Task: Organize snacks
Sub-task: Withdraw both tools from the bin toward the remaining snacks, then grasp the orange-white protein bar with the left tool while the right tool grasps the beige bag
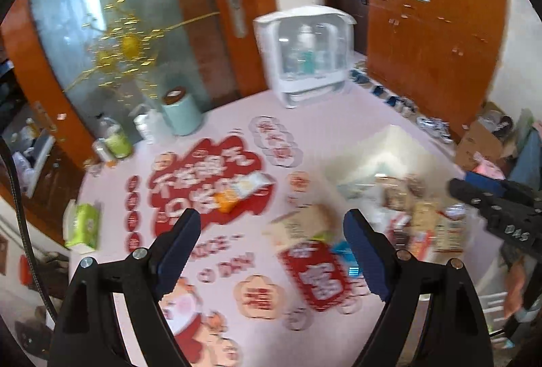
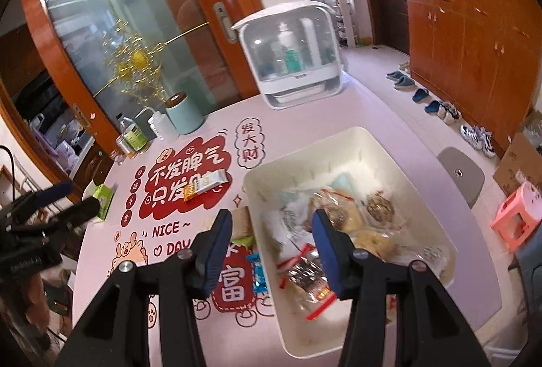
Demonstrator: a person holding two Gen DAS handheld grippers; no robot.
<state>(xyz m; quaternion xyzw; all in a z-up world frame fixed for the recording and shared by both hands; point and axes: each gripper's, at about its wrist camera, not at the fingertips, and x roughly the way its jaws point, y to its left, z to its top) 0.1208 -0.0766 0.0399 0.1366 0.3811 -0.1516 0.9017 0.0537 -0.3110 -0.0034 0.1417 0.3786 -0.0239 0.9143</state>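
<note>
A white bin (image 2: 355, 136) holding several wrapped snacks stands on the pink printed table (image 2: 305, 116). Left of it, an orange and white snack bar (image 2: 206, 186) lies on the red print. A beige packet (image 2: 242, 224) and a blue packet (image 2: 259, 272) lie by the bin's left wall. My right gripper (image 2: 271, 228) hangs open above that wall with nothing between its fingers. My left gripper (image 1: 271, 228) is open wide and empty above the beige packet (image 1: 298, 224), in a blurred view. The snack bar (image 1: 240, 191) lies beyond it and the bin (image 1: 389, 150) to its right.
A white cabinet with bottles (image 2: 291, 59) stands at the table's back. A teal canister (image 2: 183, 116) and bottles (image 2: 135, 133) stand back left, a green tissue box (image 2: 103, 197) at the left edge. A grey chair (image 2: 460, 174), pink stool (image 2: 518, 214) and shoes are on the right.
</note>
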